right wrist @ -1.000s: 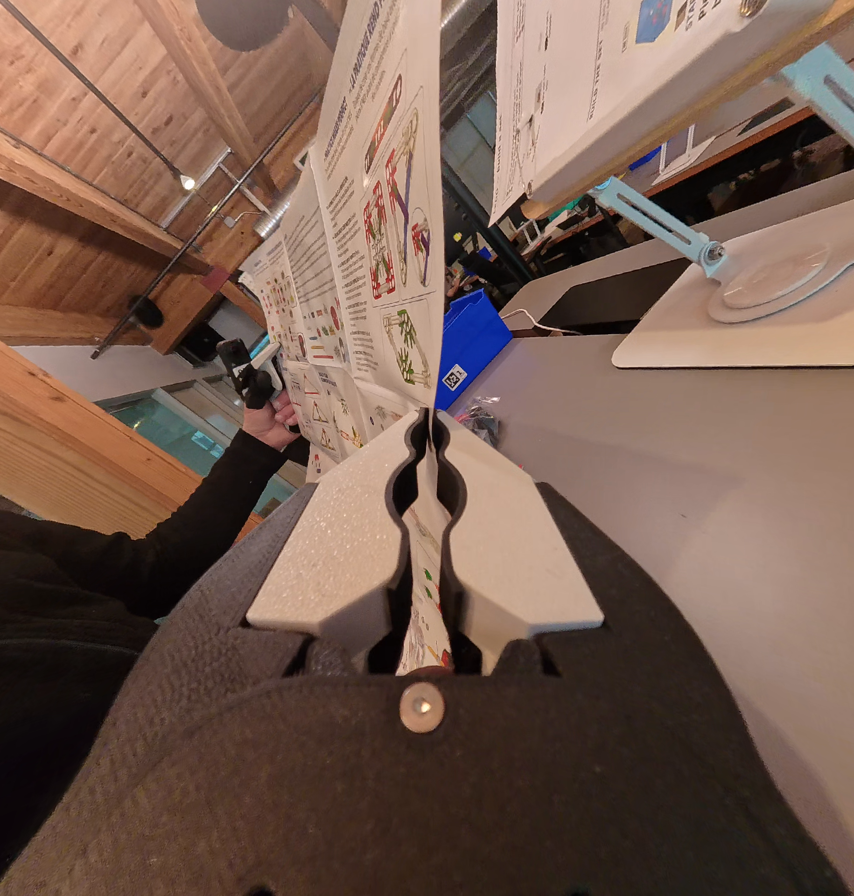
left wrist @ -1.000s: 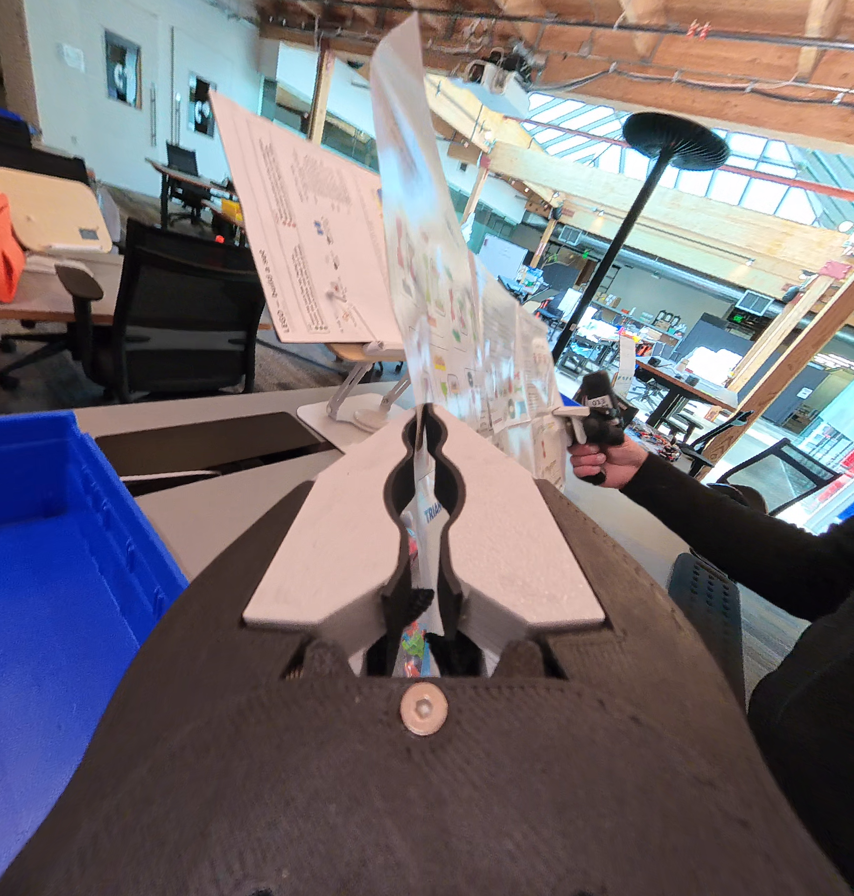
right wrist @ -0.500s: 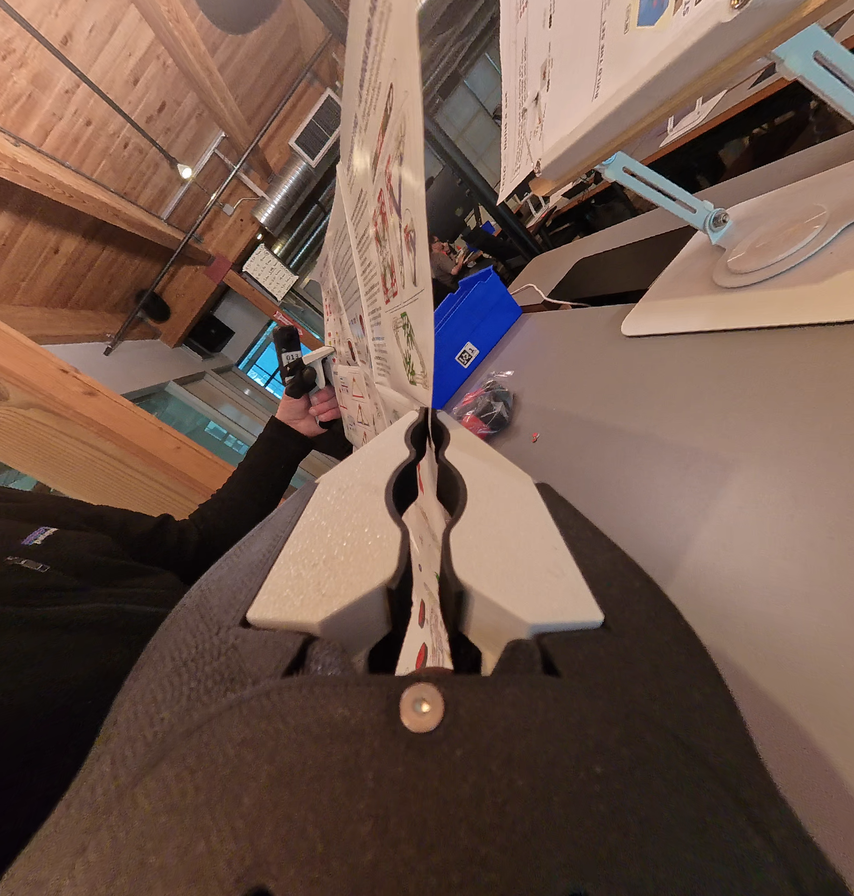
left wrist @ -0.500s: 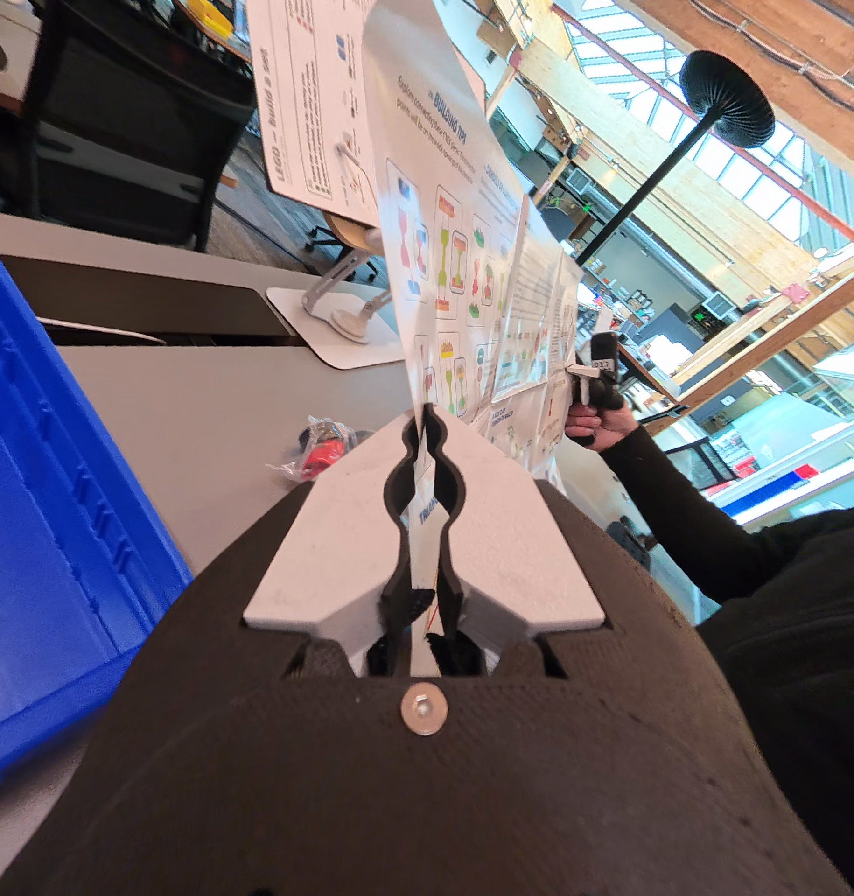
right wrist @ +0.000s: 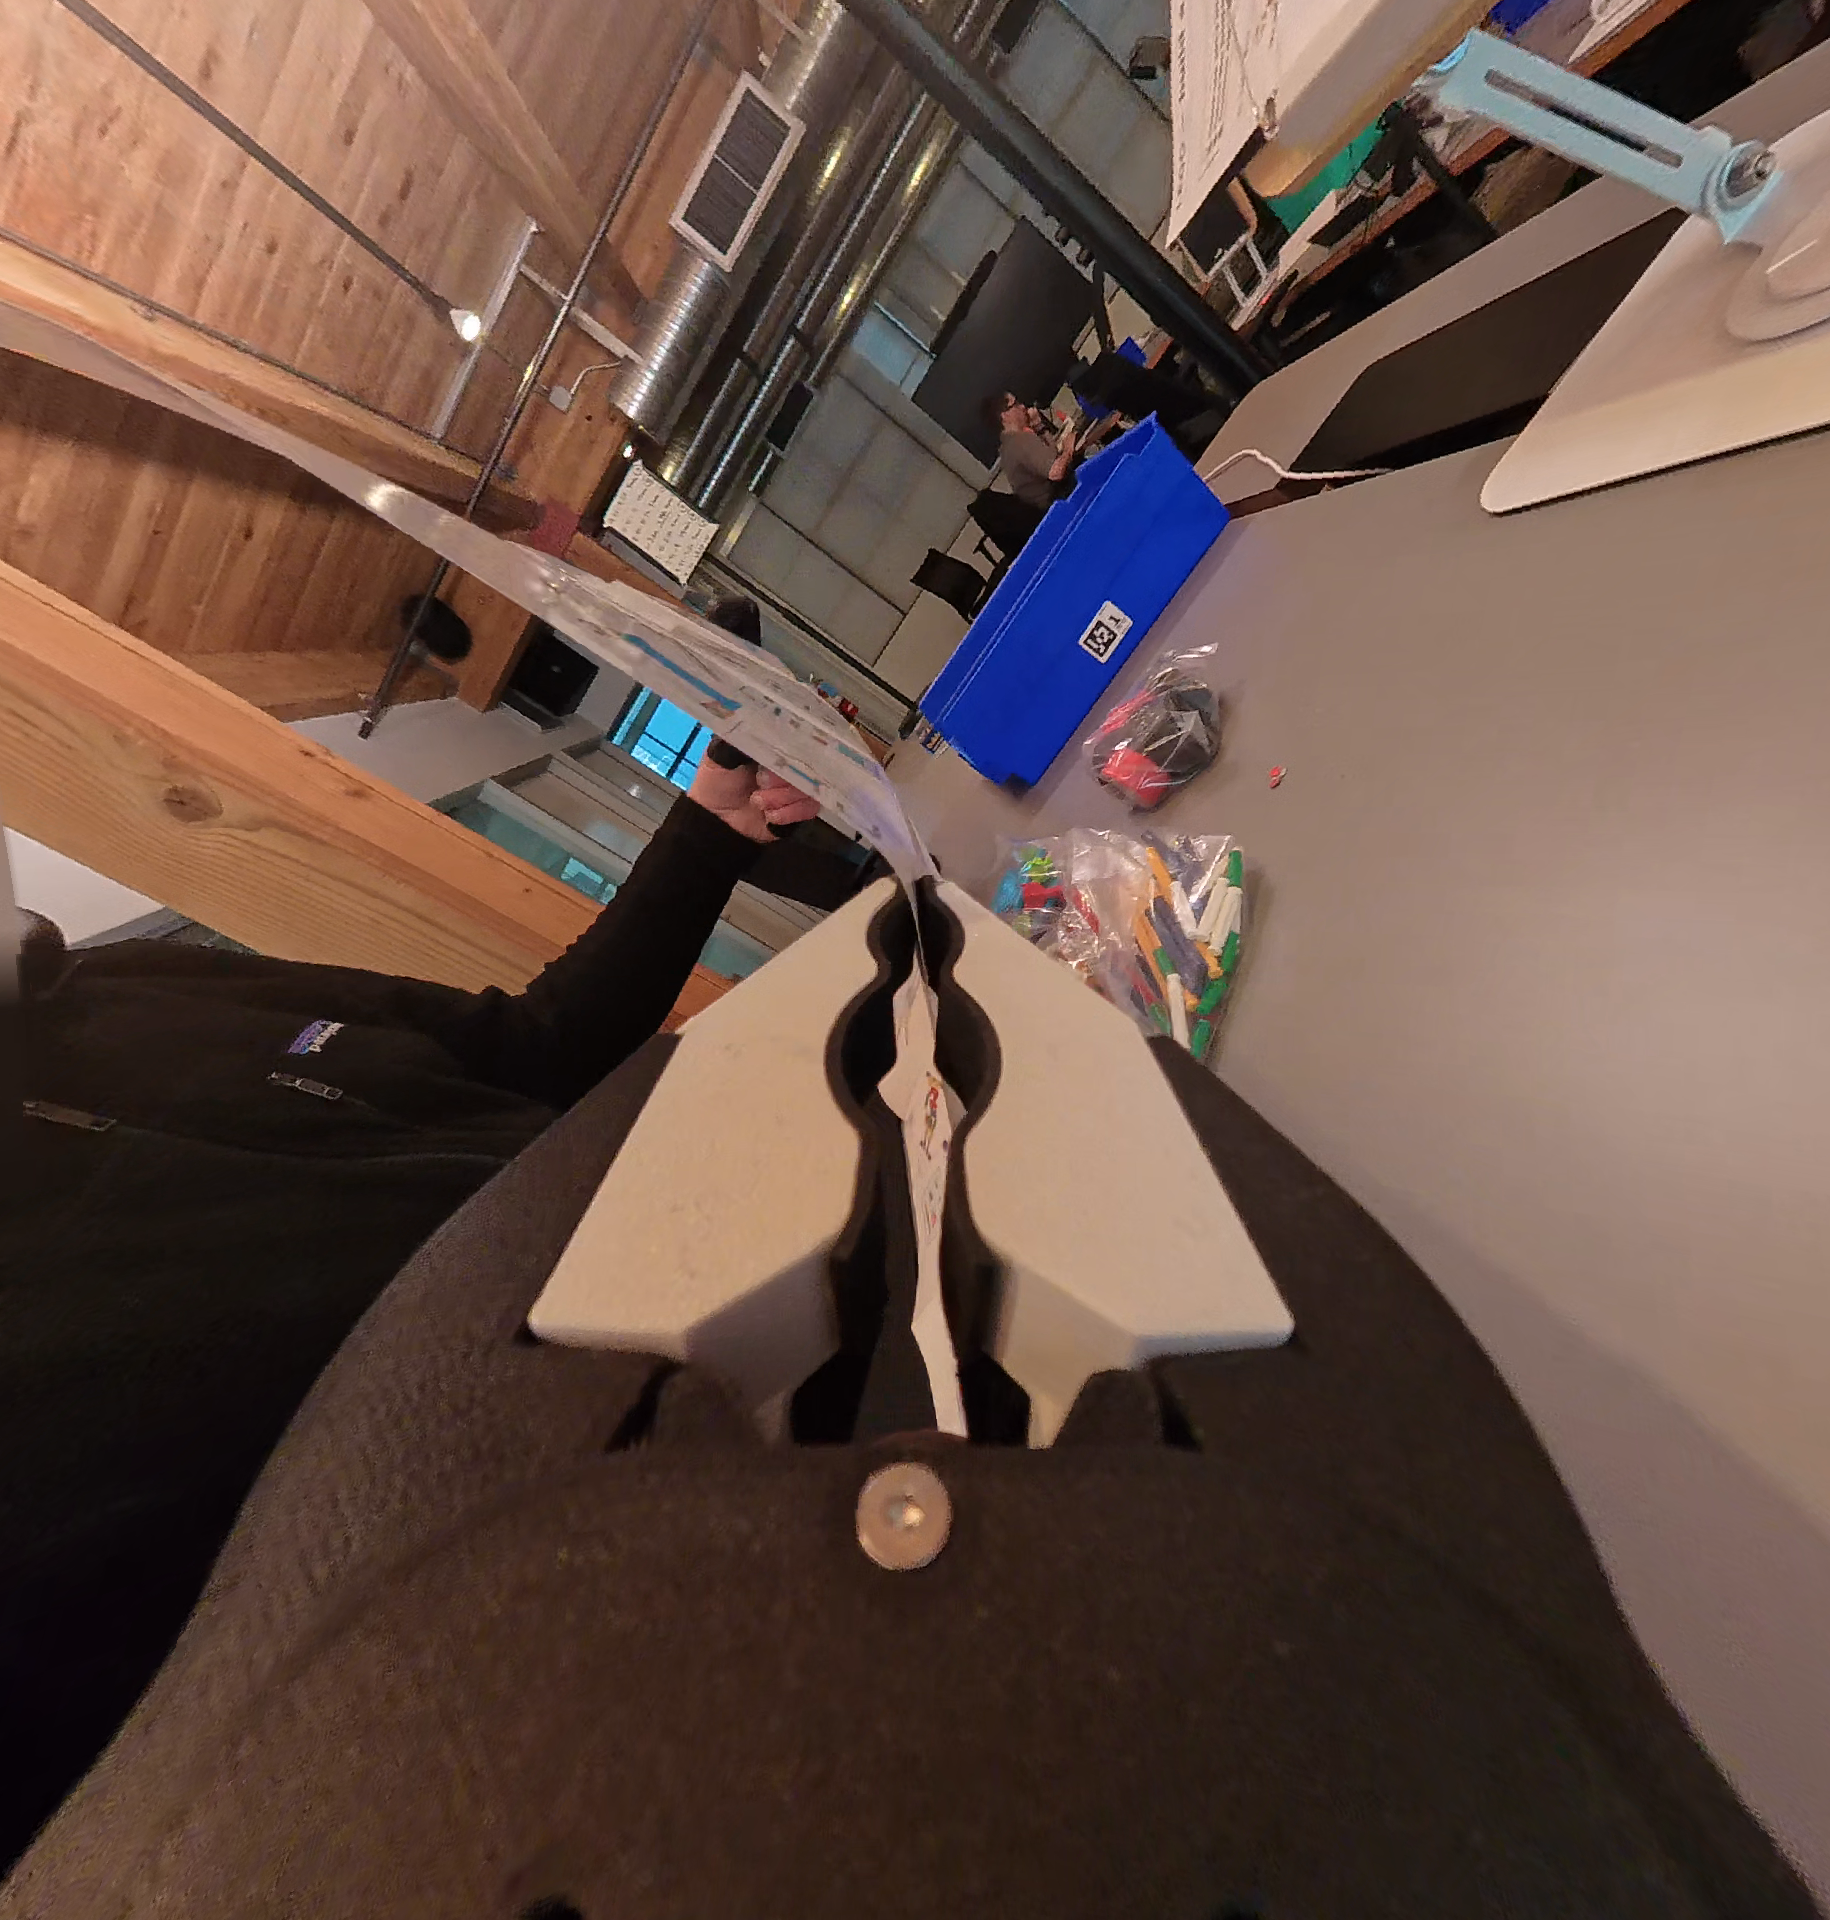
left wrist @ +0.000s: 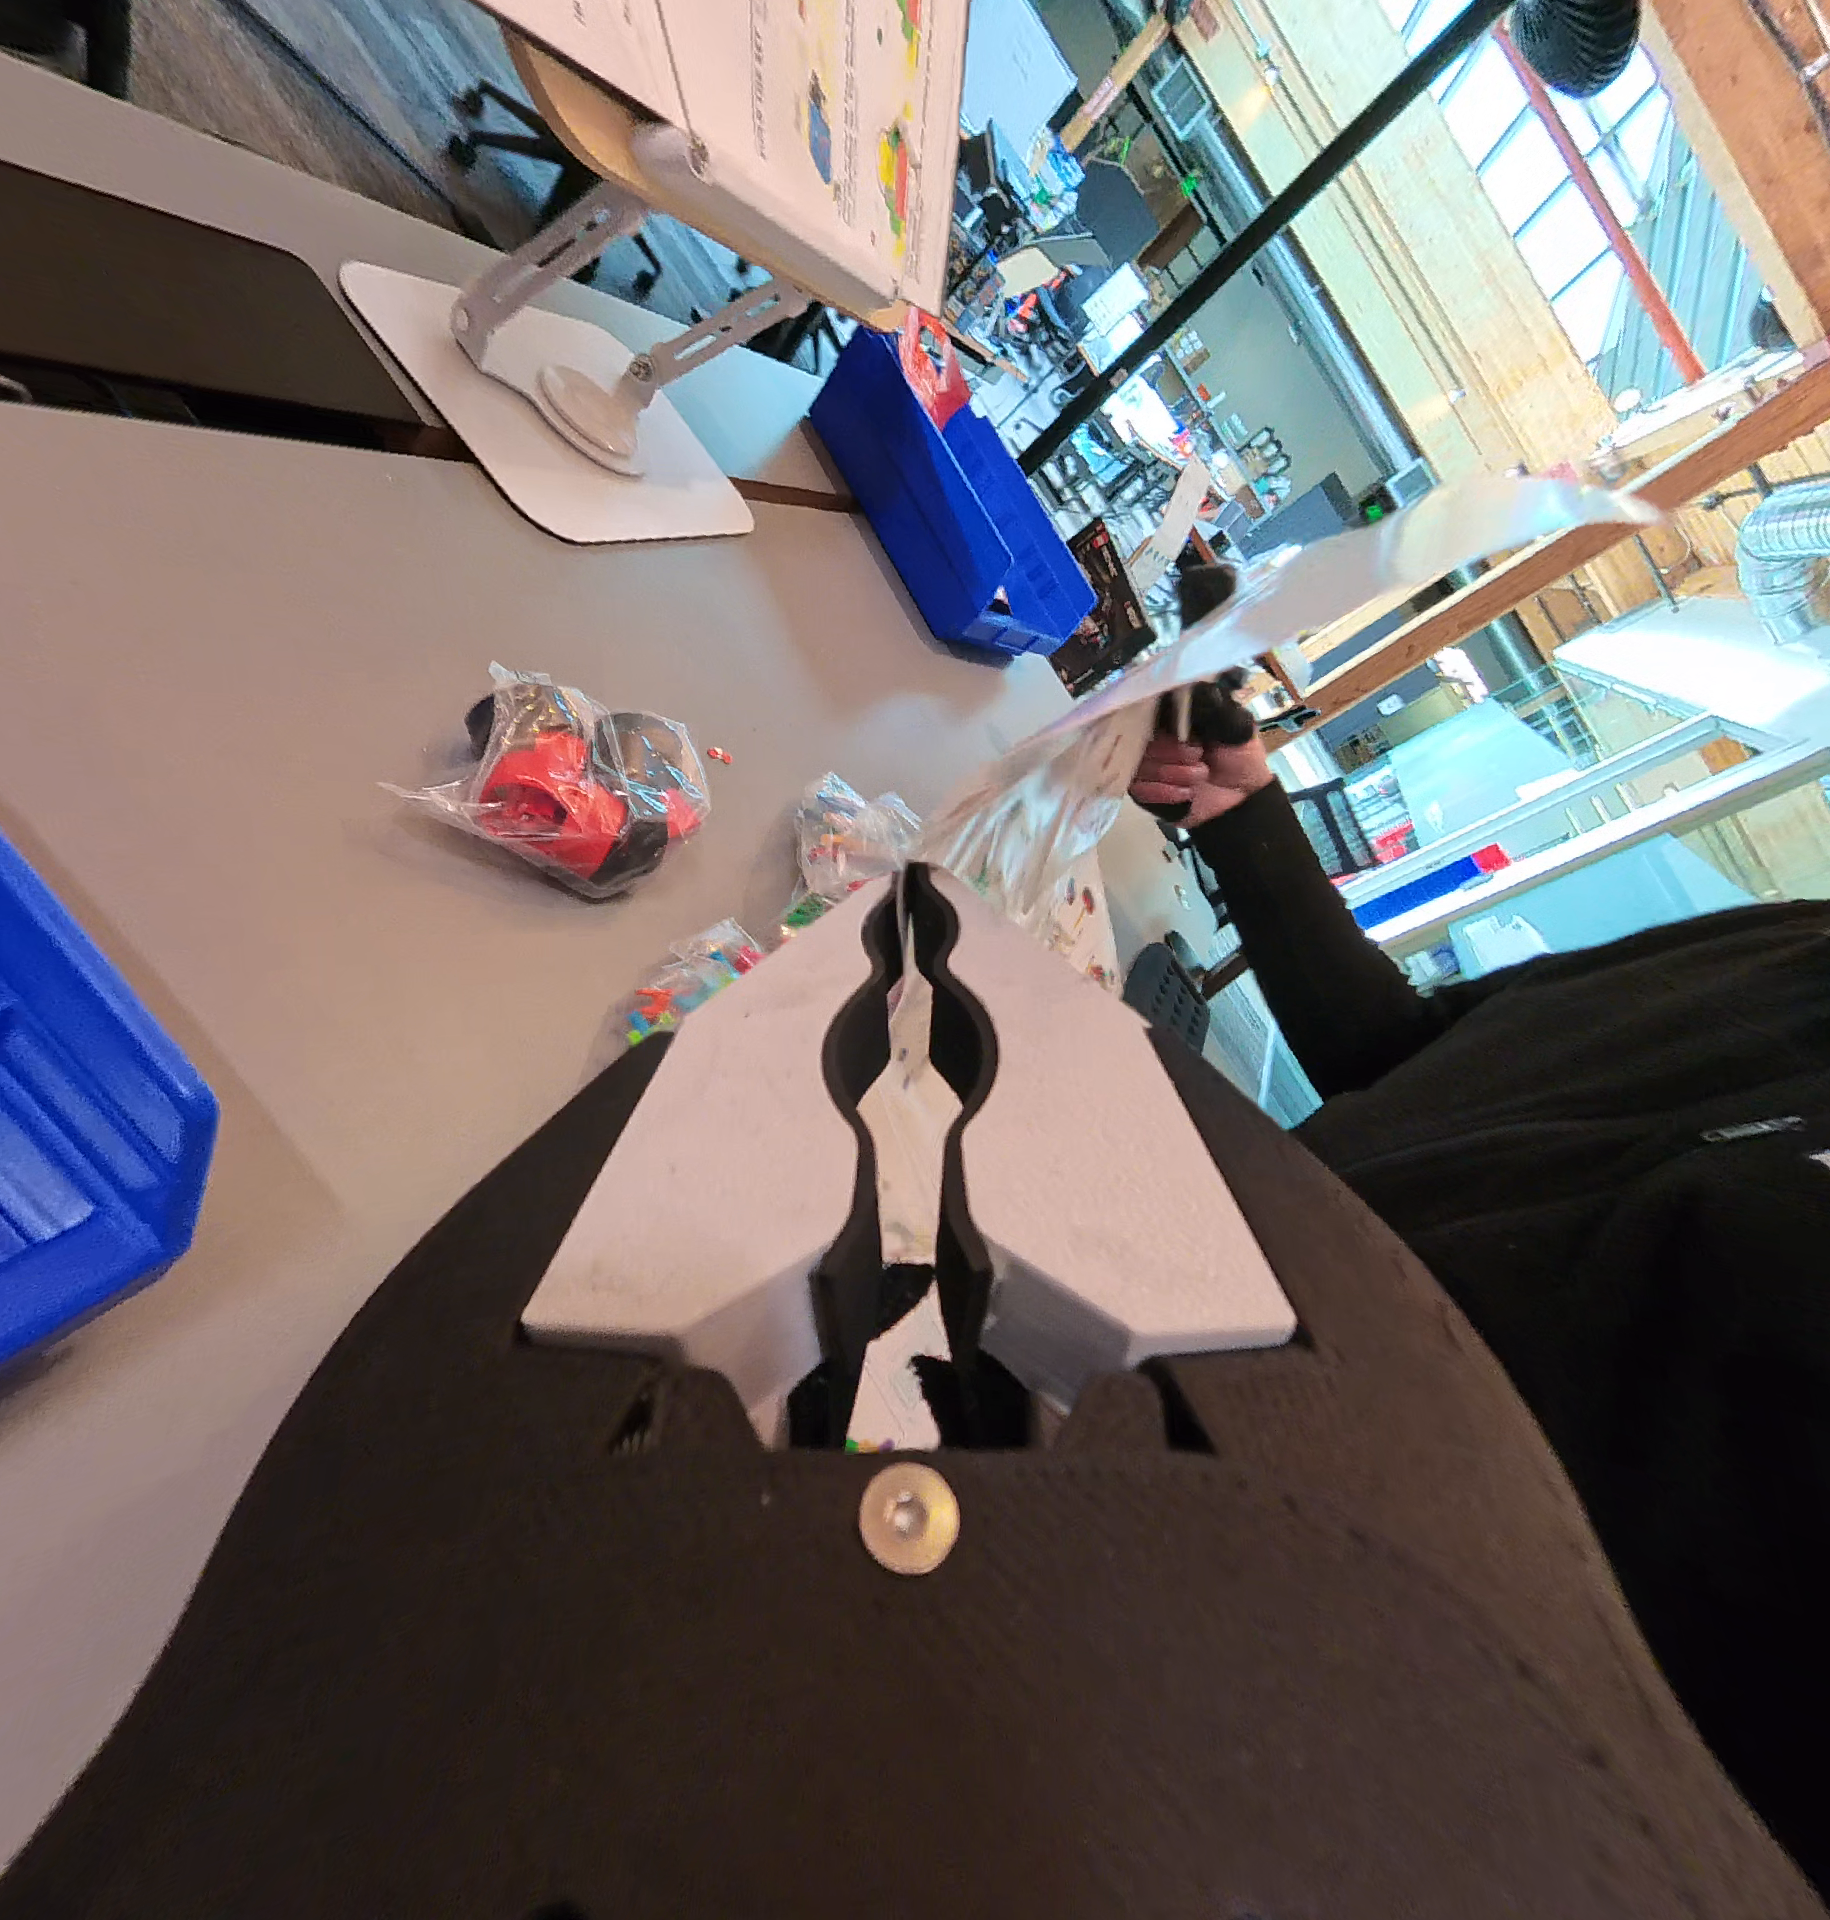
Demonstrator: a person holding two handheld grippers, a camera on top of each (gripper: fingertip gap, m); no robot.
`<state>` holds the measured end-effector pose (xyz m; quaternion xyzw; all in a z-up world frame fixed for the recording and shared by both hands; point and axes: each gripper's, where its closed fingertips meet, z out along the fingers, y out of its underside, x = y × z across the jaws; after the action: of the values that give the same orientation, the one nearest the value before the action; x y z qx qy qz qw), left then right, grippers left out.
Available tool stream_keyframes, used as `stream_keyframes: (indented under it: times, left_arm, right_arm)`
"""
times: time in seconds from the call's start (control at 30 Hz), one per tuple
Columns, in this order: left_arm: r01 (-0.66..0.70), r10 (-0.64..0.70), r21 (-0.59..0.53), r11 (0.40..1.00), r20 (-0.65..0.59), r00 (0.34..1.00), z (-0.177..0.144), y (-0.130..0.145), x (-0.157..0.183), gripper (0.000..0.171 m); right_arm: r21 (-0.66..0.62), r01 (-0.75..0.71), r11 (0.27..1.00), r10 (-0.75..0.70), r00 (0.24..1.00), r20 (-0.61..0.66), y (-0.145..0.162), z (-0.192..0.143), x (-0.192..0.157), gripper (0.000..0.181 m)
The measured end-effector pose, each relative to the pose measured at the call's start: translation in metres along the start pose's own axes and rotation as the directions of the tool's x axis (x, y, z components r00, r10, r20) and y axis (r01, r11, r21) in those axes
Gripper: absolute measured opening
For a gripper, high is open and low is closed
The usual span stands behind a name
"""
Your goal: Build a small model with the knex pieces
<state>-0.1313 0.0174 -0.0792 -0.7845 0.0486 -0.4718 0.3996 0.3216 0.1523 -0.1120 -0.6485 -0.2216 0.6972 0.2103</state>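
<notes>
Instruction sheet [left wrist: 1295,613] hangs stretched between your left gripper [left wrist: 906,883] and right gripper [right wrist: 916,894], both jaws pinching it above the grey desk [left wrist: 267,831]; bagged parts [right wrist: 1150,925] lie just ahead, timber beams beyond.

Counted on the grey tabletop [left wrist: 267,644]: two blue plastic bins [left wrist: 952,499] [left wrist: 28,1122], seen together in the left wrist view. Three clear plastic bags of small parts: one with red and black pieces [left wrist: 568,795], two with multicoloured pieces [left wrist: 849,831] [left wrist: 687,982]. One white tilted document stand [left wrist: 578,416] carrying one printed sheet. One large glossy printed sheet [left wrist: 1306,613]. Two grippers [left wrist: 906,883] [right wrist: 916,894] were present.
</notes>
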Motion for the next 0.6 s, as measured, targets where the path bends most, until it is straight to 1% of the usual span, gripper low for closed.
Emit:
stream_keyframes:
  times: [0.03,0.13,0.17,0.2,0.27,0.3,0.33,0.37,0.43,0.47,0.5,0.53,0.6]
  left_arm:
    - [-0.019,0.019,0.0,1.0,0.017,1.0,0.001,-0.002,-0.002,0.0]
    - [-0.081,0.085,0.066,0.995,-0.05,0.995,0.006,-0.012,0.011,0.0]
    - [-0.093,0.098,0.081,0.992,-0.055,0.994,0.009,-0.013,0.012,0.003]
    - [-0.094,0.1,0.079,0.992,-0.067,0.993,0.012,-0.011,0.013,0.013]
    - [-0.096,0.1,0.056,0.994,-0.083,0.991,0.022,-0.003,0.01,0.021]
    - [-0.086,0.089,0.042,0.995,-0.075,0.993,0.028,0.001,0.005,0.033]
    - [-0.076,0.078,0.033,0.997,-0.079,0.994,0.033,0.005,0.001,0.037]
    - [-0.071,0.074,0.035,0.997,-0.071,0.995,0.036,0.007,-0.004,0.036]
    - [-0.057,0.059,0.021,0.998,-0.063,0.996,0.042,0.015,-0.013,0.042]
    - [-0.041,0.043,0.021,0.999,-0.07,0.997,0.044,0.018,-0.016,0.041]
    - [-0.026,0.027,0.017,1.0,-0.067,0.997,0.045,0.021,-0.02,0.033]
    - [-0.023,0.024,0.012,1.0,-0.069,0.997,0.046,0.024,-0.023,0.02]
    - [-0.026,0.028,0.026,0.999,-0.072,0.997,0.049,0.025,-0.026,0.008]
  right_arm:
    - [0.01,0.001,1.0,-0.002,1.0,0.006,-0.001,0.0,-0.003,0.0]
    - [0.046,-0.008,0.999,0.007,1.0,0.024,-0.006,-0.005,-0.009,0.0]
    - [0.052,-0.012,0.999,0.01,1.0,0.027,-0.007,-0.006,-0.01,0.0]
    - [0.052,-0.014,0.999,0.013,1.0,0.025,-0.007,-0.007,-0.01,0.0]
    - [0.05,-0.027,0.998,0.026,0.999,0.021,-0.006,-0.006,-0.008,0.0]
    - [0.049,-0.034,0.998,0.033,0.999,0.026,-0.005,-0.005,-0.007,0.0]
    - [0.047,-0.04,0.998,0.038,0.999,0.026,-0.004,-0.004,-0.006,0.0]
    - [0.047,-0.045,0.998,0.044,0.999,0.025,-0.004,-0.003,-0.004,0.0]
    - [0.053,-0.057,0.997,0.055,0.998,0.03,-0.004,-0.001,-0.002,0.0]
    - [0.055,-0.059,0.997,0.057,0.998,0.027,-0.004,-0.001,-0.001,0.0]
    - [0.055,-0.059,0.997,0.058,0.998,0.025,-0.004,-0.001,0.0,0.0]
    - [0.055,-0.061,0.997,0.06,0.998,0.023,-0.004,-0.001,0.002,0.0]
    - [0.061,-0.071,0.996,0.07,0.997,0.011,-0.004,0.0,0.008,0.0]
